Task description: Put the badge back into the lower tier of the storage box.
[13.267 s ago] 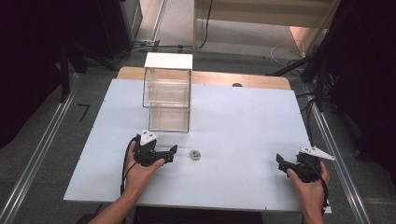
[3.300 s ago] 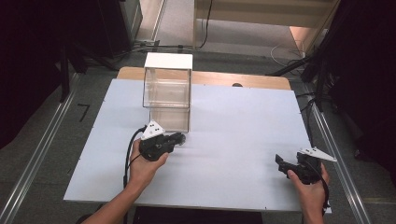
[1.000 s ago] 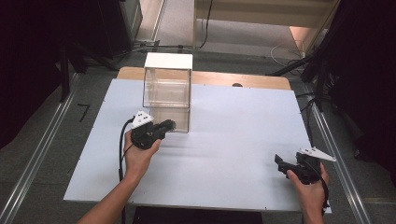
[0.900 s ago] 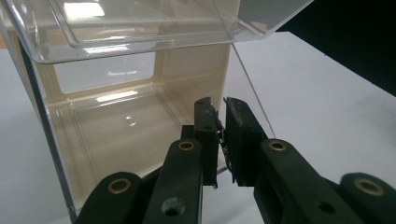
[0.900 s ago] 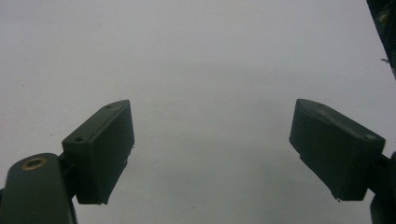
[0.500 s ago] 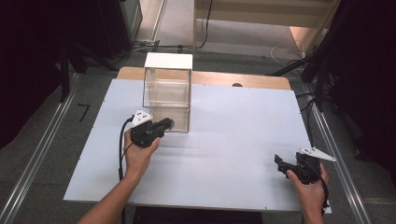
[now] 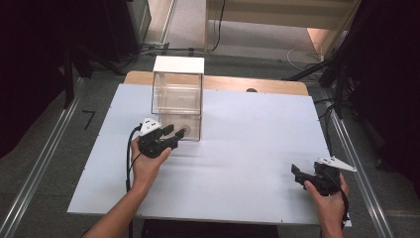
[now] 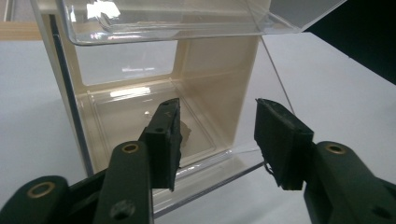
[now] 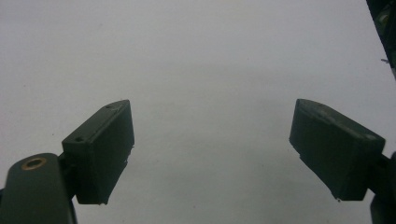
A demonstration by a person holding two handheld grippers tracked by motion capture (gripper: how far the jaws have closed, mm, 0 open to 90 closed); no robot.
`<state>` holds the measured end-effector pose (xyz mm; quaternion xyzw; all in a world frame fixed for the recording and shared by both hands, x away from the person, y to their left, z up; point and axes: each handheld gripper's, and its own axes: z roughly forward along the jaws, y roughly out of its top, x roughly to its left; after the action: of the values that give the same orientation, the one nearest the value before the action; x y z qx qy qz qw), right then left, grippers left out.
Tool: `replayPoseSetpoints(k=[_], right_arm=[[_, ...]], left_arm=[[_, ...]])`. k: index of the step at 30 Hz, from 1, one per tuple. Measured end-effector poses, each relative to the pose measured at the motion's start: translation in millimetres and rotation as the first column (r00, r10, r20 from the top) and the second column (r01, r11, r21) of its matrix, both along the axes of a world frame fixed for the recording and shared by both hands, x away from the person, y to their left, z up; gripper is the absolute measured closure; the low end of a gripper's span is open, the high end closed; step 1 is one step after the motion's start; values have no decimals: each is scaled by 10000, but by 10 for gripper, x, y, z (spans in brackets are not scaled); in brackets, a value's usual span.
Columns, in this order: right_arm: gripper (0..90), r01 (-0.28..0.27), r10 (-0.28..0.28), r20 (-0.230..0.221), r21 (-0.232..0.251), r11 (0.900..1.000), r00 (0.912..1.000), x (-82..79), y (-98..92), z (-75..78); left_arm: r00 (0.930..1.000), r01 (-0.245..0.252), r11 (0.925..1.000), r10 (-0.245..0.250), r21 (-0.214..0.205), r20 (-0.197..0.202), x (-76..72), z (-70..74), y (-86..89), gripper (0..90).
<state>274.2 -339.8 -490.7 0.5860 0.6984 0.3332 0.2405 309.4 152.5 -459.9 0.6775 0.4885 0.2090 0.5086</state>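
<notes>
Left gripper (image 8: 217, 140), jaws apart, faces box (image 8: 154, 88) w/ 1 small, prob. light, hard piece (image 8: 185, 135) inside; right gripper (image 9: 210, 154) idle, apart.

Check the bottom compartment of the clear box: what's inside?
One small pale grey object lies on the floor of the clear box, beyond the open left gripper. A jaw covers part of it, so its shape is unclear.

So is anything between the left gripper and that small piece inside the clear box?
Nothing visible blocks it. The left gripper, jaws open, sits at the open front of the clear box; the small pale piece lies on the lower compartment's floor, partly hidden behind one jaw. The upper shelf is overhead, not in the path.
</notes>
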Motion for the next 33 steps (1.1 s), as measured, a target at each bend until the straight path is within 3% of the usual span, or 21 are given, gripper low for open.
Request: replayPoseSetpoints(k=[9,18,27,33], right_arm=[[125,9,-9,5,-3,10000,10000,-4,-4,1],[124,20,-20,-12,7,10000,10000,-9,-9,5],[125,61,-61,17,34,10000,10000,-18,-30,9],[124,95,-95,41,40,9999,9999,-25,-44,11]], left_arm=[[10000,32,10000,-32,-34,25,-86,34,-22,391],[9999,-110,9999,110,-60,-44,-189,54,36,335],[9993,-343,9994,344,83,-144,-283,40,184,312],[9971,-736,9973,735,-67,-200,-326,24,324,299]])
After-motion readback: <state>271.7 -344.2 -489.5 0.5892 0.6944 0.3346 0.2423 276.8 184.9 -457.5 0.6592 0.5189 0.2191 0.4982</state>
